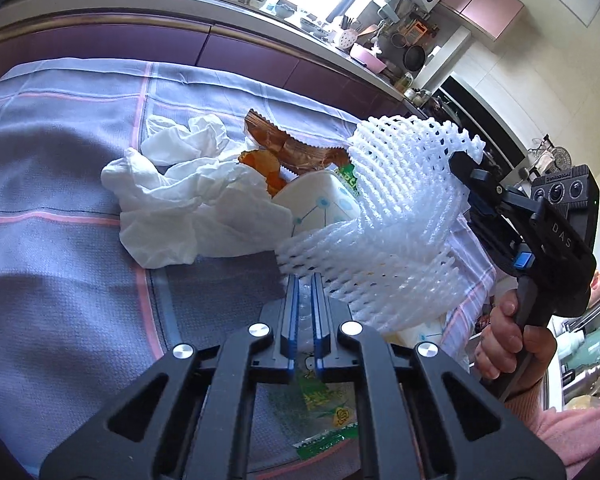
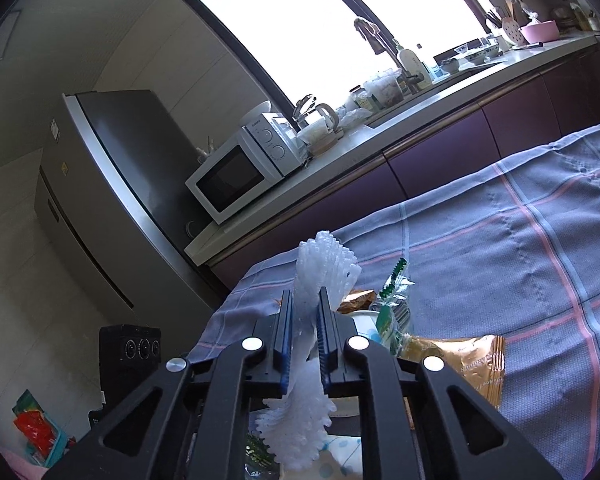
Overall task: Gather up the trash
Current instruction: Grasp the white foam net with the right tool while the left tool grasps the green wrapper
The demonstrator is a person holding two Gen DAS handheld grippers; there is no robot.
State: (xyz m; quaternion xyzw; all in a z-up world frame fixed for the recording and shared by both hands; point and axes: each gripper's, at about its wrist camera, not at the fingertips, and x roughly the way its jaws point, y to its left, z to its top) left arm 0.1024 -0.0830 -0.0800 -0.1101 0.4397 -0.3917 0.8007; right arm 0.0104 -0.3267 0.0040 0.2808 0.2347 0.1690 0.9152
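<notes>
The left gripper (image 1: 303, 280) is closed on the near edge of the white foam net (image 1: 396, 216); the right gripper (image 2: 305, 300) clamps its far side. Only the left view shows the crumpled tissue (image 1: 180, 196) on the checked cloth (image 1: 60, 160). The cup (image 1: 320, 200) is half hidden.

Foam fruit net (image 1: 400, 208) — white, soft plastic mesh. Tissue (image 1: 180, 200) — crumpled matt paper. Tablecloth (image 1: 60, 240): woven checked cloth, matt. Gold snack wrapper (image 2: 460, 360): glossy foil.
</notes>
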